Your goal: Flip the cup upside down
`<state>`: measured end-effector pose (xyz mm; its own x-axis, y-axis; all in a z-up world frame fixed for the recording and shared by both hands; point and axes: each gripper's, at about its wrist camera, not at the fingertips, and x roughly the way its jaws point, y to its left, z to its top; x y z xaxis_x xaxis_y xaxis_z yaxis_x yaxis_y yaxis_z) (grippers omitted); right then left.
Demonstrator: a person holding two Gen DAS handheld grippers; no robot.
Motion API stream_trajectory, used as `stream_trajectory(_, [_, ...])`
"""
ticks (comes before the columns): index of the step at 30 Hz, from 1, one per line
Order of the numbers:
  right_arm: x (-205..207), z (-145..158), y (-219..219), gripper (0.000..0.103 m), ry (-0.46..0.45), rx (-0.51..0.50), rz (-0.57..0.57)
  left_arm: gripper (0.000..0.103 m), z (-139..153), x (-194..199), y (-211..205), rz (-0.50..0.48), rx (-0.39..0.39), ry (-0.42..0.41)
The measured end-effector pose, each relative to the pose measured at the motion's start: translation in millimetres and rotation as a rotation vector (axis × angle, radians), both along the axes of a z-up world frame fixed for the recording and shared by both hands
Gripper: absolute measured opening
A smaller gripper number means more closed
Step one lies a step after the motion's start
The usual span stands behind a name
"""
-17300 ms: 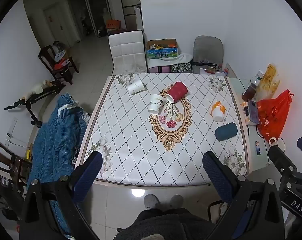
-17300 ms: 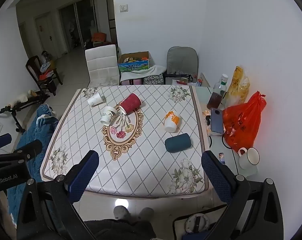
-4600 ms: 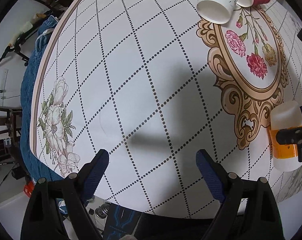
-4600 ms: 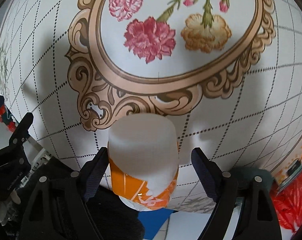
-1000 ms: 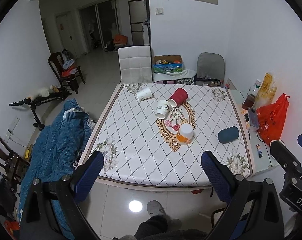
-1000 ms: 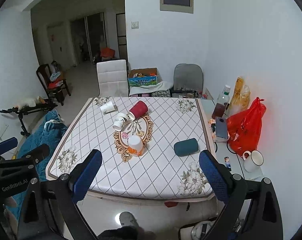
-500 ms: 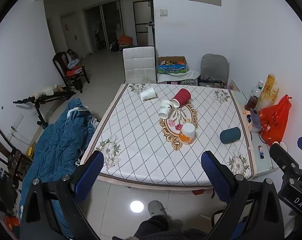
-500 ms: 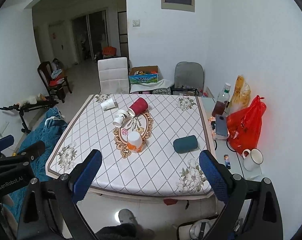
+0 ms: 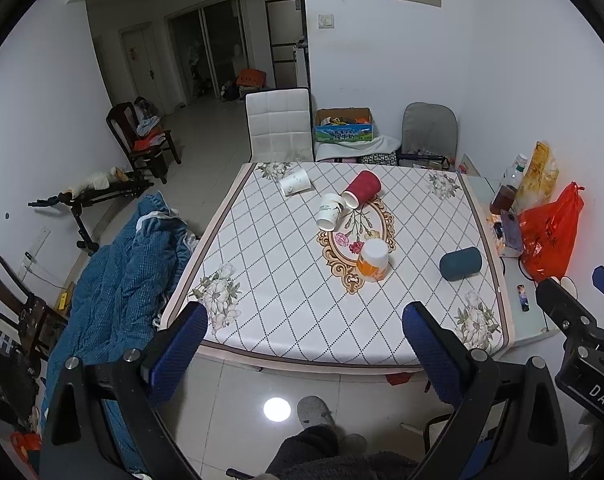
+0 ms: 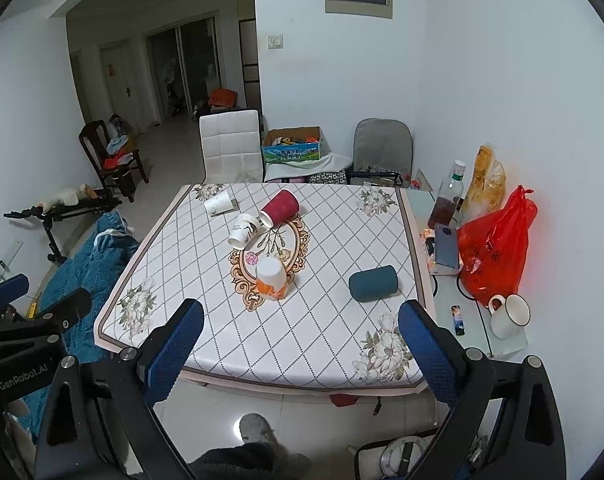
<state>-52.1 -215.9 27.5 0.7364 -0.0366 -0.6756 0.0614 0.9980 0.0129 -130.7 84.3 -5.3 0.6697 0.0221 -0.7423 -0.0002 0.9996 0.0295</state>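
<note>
An orange and white cup (image 9: 373,260) stands upside down on the floral oval of the table; it also shows in the right wrist view (image 10: 270,279). A teal cup (image 9: 460,263) (image 10: 373,283) lies on its side to its right. A red cup (image 9: 361,189) (image 10: 280,207) and two white paper cups (image 9: 329,212) (image 9: 295,182) lie on their sides farther back. My left gripper (image 9: 303,344) and right gripper (image 10: 300,340) are both open and empty, held back from the table's near edge, high above the floor.
The table (image 9: 286,332) has a quilted white cloth. A side shelf on the right holds a red bag (image 10: 495,248), bottle (image 10: 445,196), phone and white mug (image 10: 507,316). A blue blanket (image 9: 114,280) lies left of the table. Chairs (image 9: 280,126) stand behind it.
Both grippers have drawn slightly farther back and up from the table. The cups have not moved in the last second.
</note>
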Motion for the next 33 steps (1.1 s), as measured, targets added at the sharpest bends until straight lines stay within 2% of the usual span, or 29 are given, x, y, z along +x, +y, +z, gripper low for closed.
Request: stream_trajectory(33, [-4.9, -3.5, -0.1, 0.1, 0.005, 0.003, 0.016, 0.1, 6.4, -5.6, -4.1, -0.003, -0.019, 0.005])
